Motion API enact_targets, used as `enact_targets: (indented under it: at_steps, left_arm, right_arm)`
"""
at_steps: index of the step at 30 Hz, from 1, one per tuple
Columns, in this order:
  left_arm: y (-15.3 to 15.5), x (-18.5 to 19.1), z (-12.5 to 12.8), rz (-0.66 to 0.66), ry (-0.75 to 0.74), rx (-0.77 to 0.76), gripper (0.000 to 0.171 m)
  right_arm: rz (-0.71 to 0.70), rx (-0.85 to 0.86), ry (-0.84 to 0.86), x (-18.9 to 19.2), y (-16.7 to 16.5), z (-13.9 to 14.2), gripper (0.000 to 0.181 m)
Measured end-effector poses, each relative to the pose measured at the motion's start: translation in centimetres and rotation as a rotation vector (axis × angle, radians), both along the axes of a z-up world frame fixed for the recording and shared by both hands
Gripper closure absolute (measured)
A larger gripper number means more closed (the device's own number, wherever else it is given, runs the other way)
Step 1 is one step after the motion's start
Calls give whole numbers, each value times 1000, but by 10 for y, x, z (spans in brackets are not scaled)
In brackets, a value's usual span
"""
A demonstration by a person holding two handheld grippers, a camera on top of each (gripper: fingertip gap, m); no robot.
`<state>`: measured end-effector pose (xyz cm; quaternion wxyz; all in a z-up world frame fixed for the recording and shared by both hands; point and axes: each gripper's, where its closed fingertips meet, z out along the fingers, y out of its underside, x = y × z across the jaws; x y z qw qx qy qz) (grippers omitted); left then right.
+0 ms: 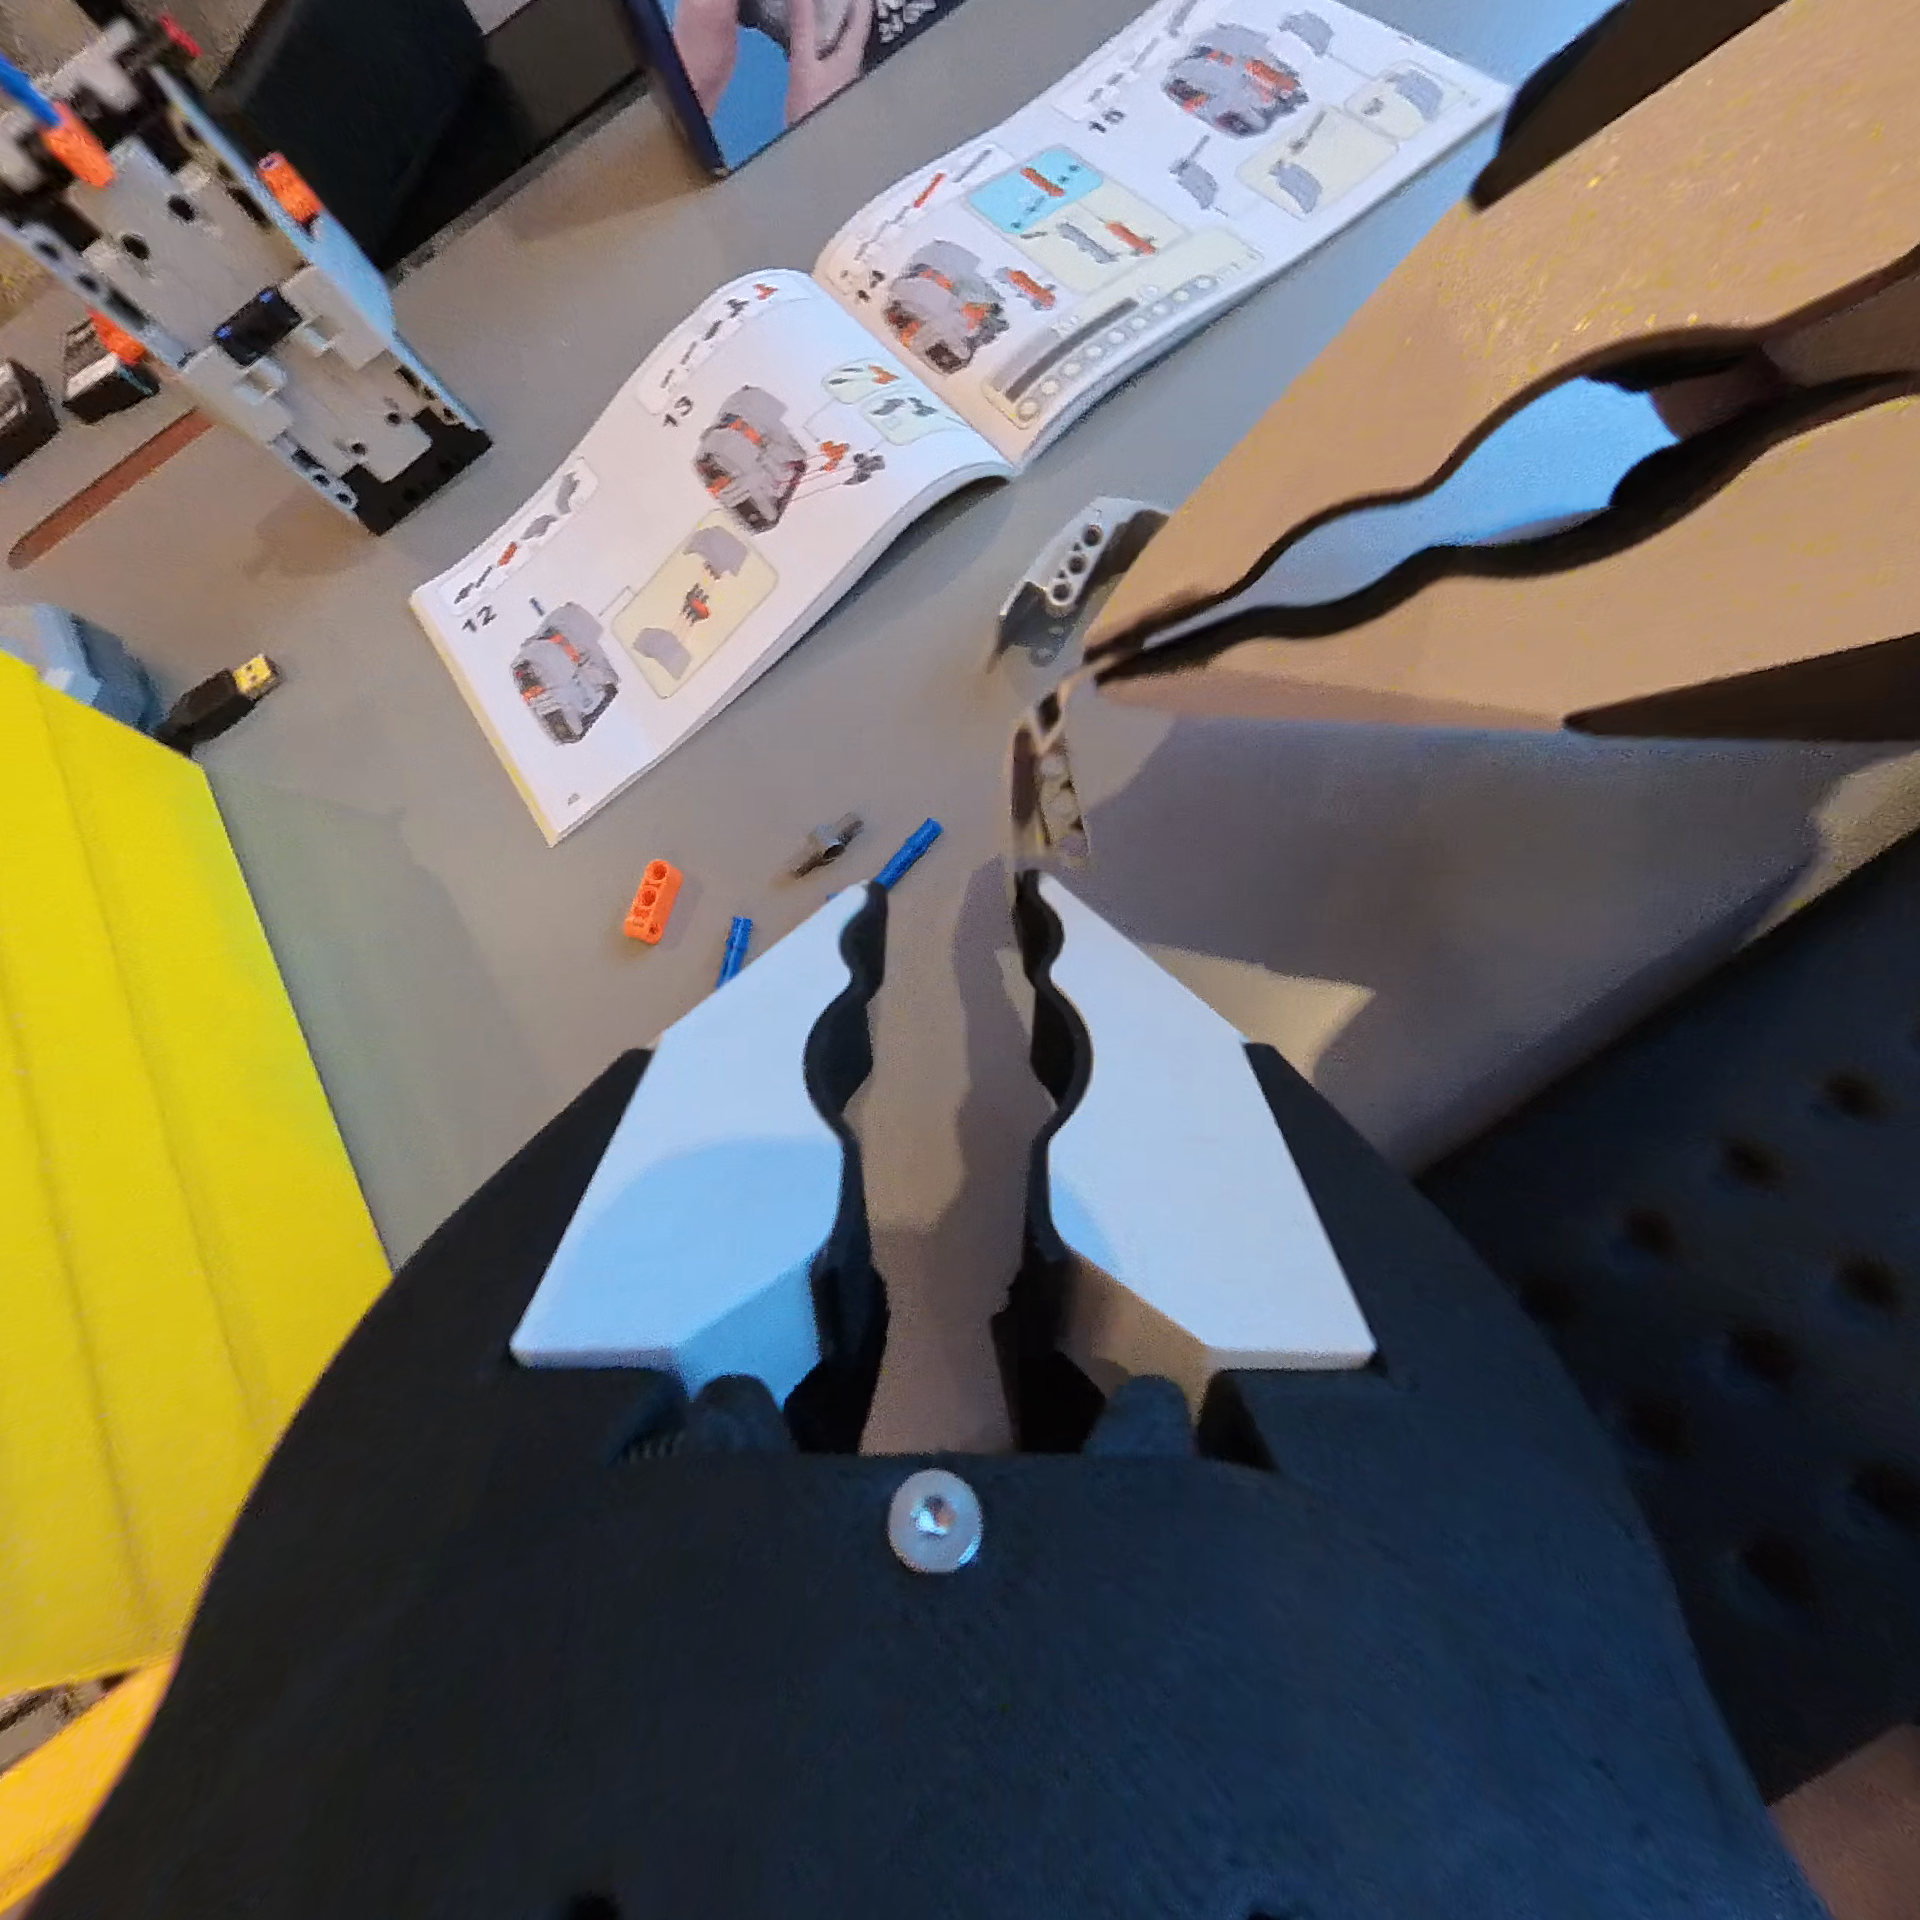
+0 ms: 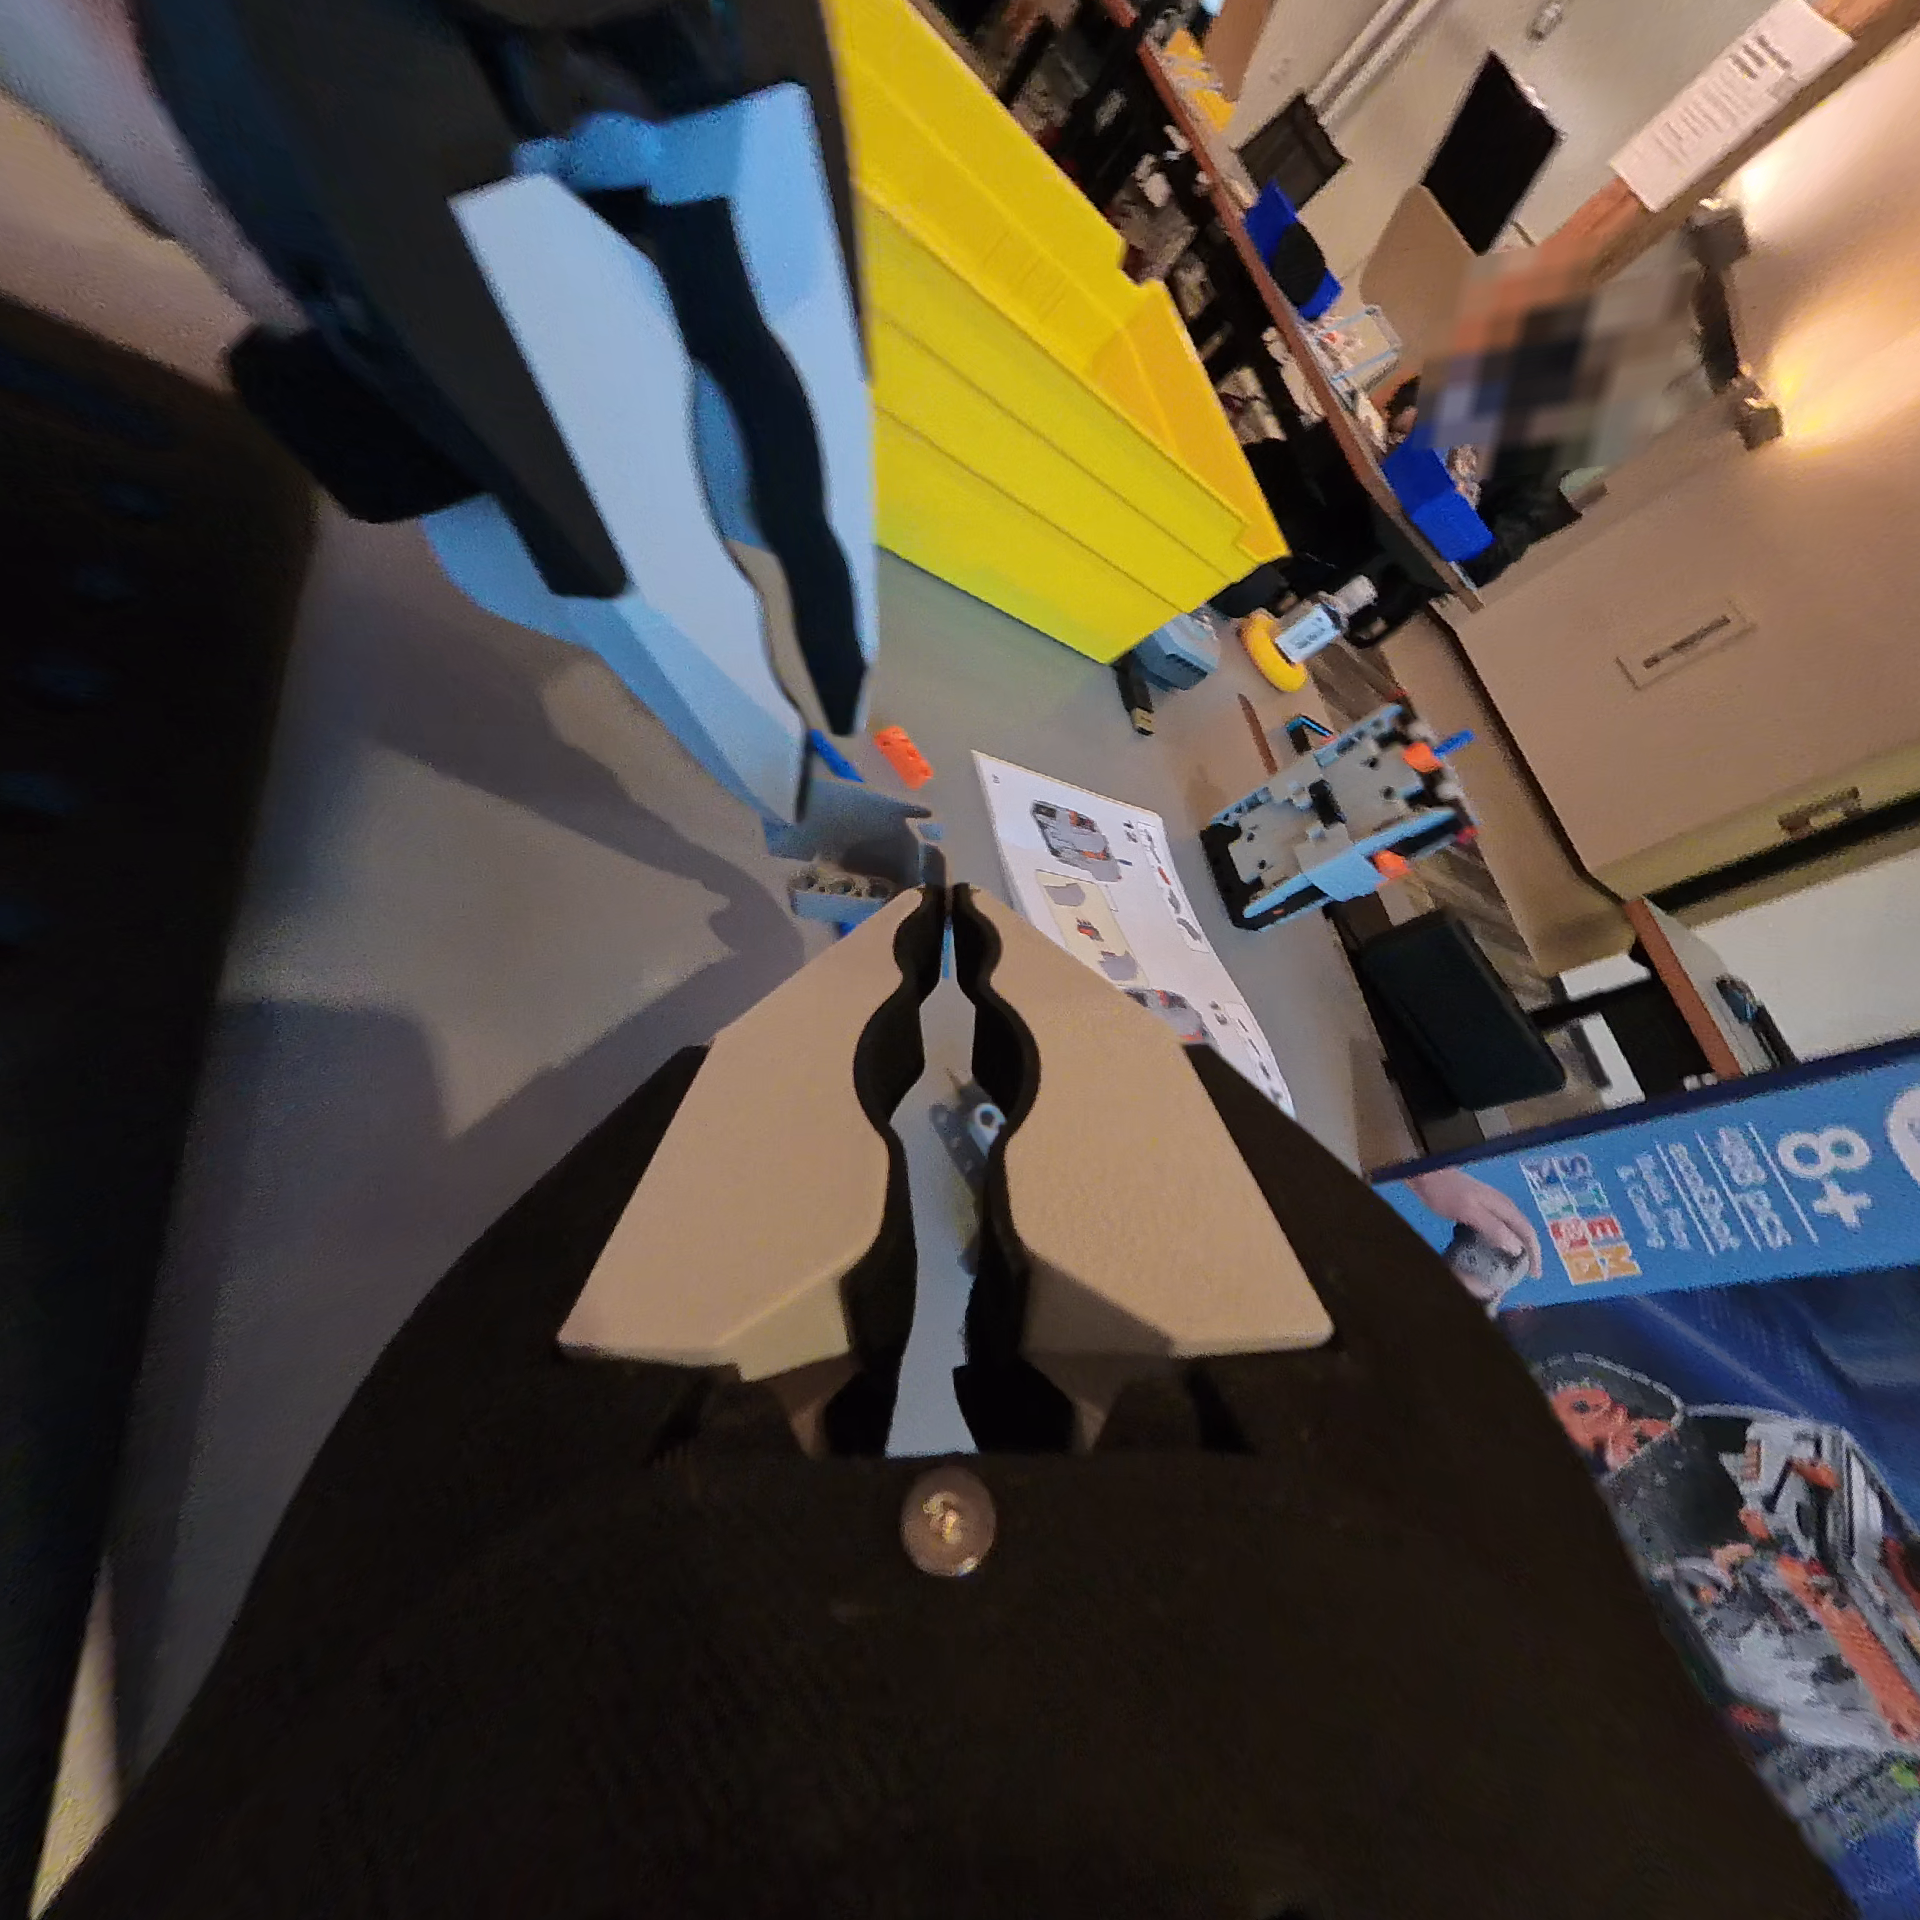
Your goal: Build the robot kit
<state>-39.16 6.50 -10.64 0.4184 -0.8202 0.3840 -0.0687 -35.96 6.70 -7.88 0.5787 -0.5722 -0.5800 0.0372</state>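
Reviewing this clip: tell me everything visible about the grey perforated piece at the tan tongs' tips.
The grey piece is a curved plastic building-set panel with a row of round pin holes along its edge. The right tongs, tan with wavy black pads, are shut on its edge; the tips hide part of it. It is tilted, apparently above the grey table. A lower section lies just ahead of the open white left tongs; contact there is unclear. The right wrist view is too blurred to confirm it.

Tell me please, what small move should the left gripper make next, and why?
Probably ease the left gripper slightly forward and right. Its jaws are open, and the grey piece, pinched by the right gripper, ends just beyond its right fingertip, not yet between the fingers.
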Motion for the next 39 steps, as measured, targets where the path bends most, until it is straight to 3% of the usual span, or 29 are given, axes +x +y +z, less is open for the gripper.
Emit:
enact_targets:
  at_steps: [7,10,19,23,33,39]
  left_arm:
    - [3,-25,-7,71,-23,-22,152]
    - [0,-26,-12,64,-15,-34,153]
    - [0,-16,-12,34,-57,-37,158]
    - [-3,-5,-12,-3,-94,-54,166]
    - [-4,29,1,-92,-264,-73,152]
    - [-9,38,-10,-149,-272,-131,171]
  right_arm:
    - [-259,-100,352,51,50,37,181]
    - [-320,-130,420,69,62,41,181]
    - [-325,-158,406,66,60,35,181]
    - [-294,-281,371,54,47,19,181]
    - [-233,-390,308,33,9,-9,181]
    - [-220,-504,324,35,-1,-24,181]
